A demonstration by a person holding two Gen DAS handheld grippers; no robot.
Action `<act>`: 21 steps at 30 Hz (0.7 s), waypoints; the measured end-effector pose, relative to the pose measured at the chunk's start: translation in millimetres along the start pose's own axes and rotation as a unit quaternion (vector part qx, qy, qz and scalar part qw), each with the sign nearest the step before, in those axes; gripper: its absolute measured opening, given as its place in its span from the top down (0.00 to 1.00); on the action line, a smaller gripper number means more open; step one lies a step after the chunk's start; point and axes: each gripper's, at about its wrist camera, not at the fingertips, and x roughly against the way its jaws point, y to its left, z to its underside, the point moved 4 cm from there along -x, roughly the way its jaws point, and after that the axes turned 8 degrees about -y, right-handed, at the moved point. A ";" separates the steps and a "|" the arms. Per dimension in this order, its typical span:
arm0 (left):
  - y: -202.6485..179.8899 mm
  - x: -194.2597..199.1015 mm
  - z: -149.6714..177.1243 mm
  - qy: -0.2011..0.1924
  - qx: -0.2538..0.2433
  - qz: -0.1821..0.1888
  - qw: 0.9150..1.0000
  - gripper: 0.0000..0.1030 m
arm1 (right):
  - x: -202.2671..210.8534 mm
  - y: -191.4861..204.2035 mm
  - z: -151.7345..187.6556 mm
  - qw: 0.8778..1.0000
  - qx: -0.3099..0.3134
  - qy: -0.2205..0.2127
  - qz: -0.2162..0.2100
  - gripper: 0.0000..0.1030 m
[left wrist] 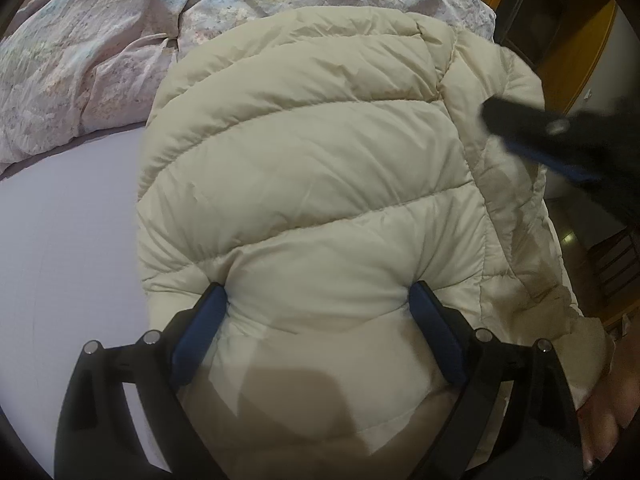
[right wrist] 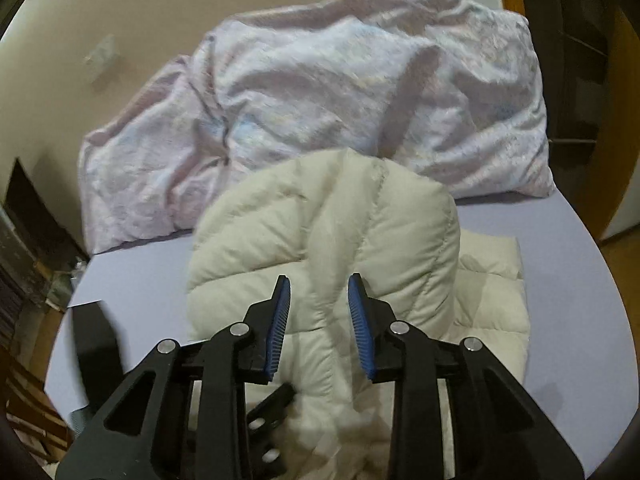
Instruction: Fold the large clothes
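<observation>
Left wrist | left gripper fingers squeeze jacket | right gripper fingers apart above it

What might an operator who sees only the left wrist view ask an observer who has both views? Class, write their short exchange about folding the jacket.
Operator: The other hand's tool is only a dark blur here. How do its jaws stand?
Observer: The right gripper has its blue pads apart, with a raised ridge of the jacket in line between them. I cannot tell if they touch it.
Operator: Does anything lie to the right of that ridge?
Observer: A flat jacket panel lies on the sheet.
</observation>
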 end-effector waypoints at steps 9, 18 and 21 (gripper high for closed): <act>-0.2 5.2 -1.2 -0.007 -0.001 0.001 1.000 0.11 | -26.0 -23.9 14.0 0.999 -0.015 0.028 0.036 0.76; 9.2 27.5 -20.8 -0.037 0.010 0.007 0.999 0.11 | -43.7 -51.2 25.1 0.997 -0.027 0.031 0.071 0.76; 15.5 28.0 -31.1 -0.040 0.012 -0.008 0.999 0.11 | -46.9 -55.8 26.9 0.996 -0.030 0.033 0.072 0.76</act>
